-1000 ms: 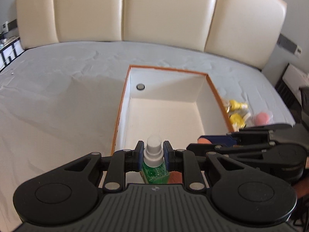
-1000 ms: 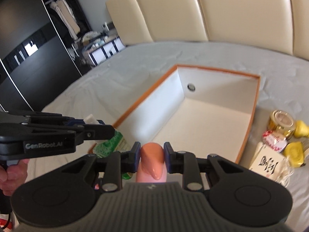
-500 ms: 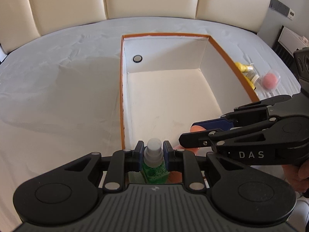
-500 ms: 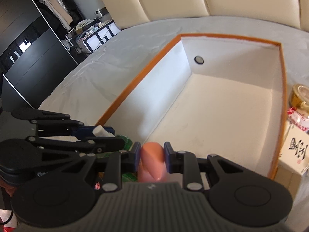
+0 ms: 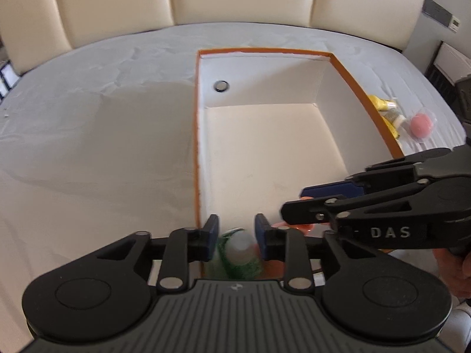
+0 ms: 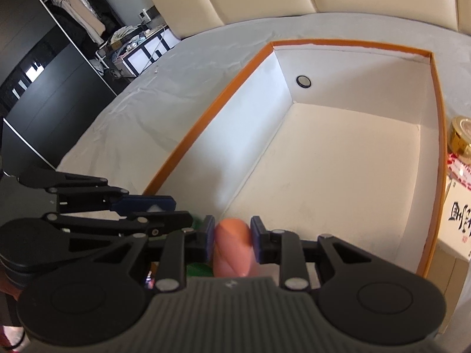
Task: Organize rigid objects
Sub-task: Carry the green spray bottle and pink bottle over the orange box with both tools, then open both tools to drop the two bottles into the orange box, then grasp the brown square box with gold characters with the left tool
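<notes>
The left gripper (image 5: 237, 235) stands open, its pads apart on either side of the green spray bottle (image 5: 240, 253), which sits blurred below them at the near left corner of the box (image 5: 195, 135), white cap uppermost, long axis roughly upright. The right gripper (image 6: 231, 238) is clamped on a peach-coloured rounded object (image 6: 232, 247), long axis running forward along the fingers, over the box's near edge. Beyond the box's right wall lie a gold-lidded jar (image 6: 460, 138) and a pink ball (image 5: 421, 123).
</notes>
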A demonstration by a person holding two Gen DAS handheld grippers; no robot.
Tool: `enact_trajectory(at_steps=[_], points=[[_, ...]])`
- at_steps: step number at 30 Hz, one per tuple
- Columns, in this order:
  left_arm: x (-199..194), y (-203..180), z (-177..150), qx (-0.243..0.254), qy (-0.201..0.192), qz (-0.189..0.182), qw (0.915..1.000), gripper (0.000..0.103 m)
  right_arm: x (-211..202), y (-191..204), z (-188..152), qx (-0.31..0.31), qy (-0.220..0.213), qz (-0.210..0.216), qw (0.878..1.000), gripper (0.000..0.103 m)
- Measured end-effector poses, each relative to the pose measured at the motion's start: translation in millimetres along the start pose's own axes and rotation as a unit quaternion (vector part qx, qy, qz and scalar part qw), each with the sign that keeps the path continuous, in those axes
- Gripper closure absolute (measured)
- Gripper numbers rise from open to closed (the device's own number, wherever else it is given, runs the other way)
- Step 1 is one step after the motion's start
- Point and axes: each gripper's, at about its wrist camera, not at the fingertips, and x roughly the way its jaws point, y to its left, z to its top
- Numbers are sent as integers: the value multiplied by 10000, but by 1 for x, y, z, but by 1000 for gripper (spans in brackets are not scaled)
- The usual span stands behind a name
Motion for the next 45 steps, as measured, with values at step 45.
enact_trajectory(at_steps=[45], points=[[47, -243, 42, -19, 244, 340, 9991, 44, -196, -178, -72, 412, -911, -2289, 9683, 43]])
